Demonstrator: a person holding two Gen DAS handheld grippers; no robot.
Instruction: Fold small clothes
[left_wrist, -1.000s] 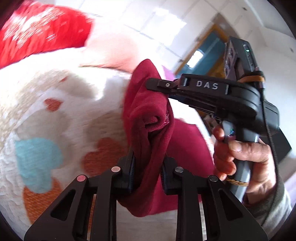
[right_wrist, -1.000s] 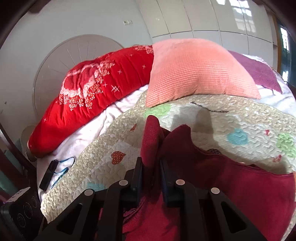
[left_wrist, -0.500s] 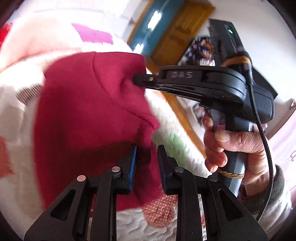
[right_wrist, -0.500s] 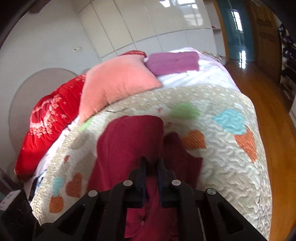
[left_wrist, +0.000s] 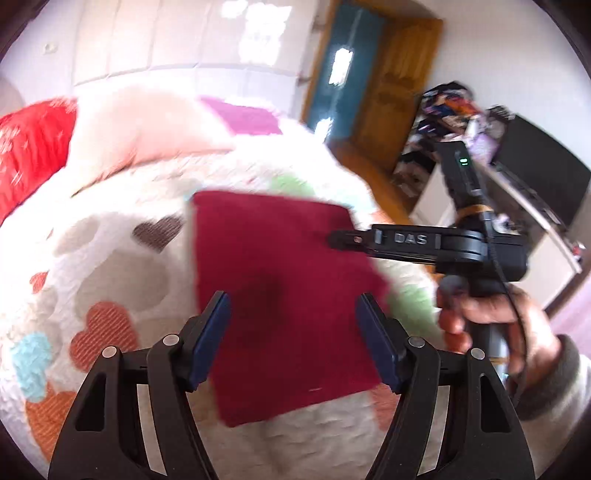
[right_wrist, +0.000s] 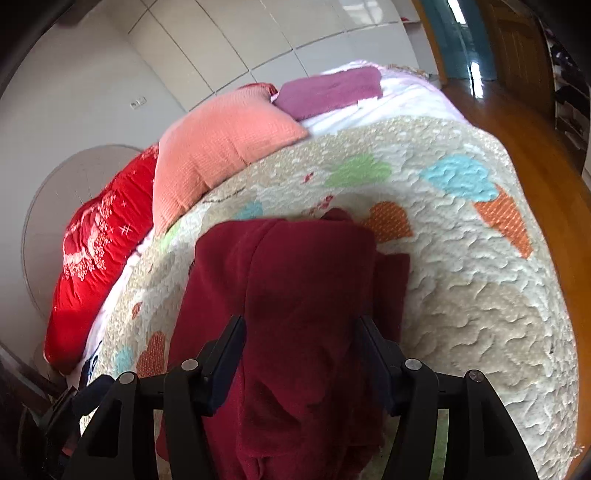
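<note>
Left gripper (left_wrist: 293, 332): jaws wide, hovering above the garment.
Right gripper (right_wrist: 299, 354): jaws wide, over the garment.
Dark red garment (right_wrist: 295, 295): folded on the quilt (right_wrist: 461, 277).
Salmon pillow (right_wrist: 218, 144): beyond the garment.

garment (right_wrist: 295, 295) on quilt (right_wrist: 480, 295) | pillow (right_wrist: 221, 147) behind garment | floor (right_wrist: 546, 147) right of quilt

left claw (left_wrist: 293, 332) spread wide | maroon garment (left_wrist: 280, 295) flat on quilt (left_wrist: 110, 266)
</note>
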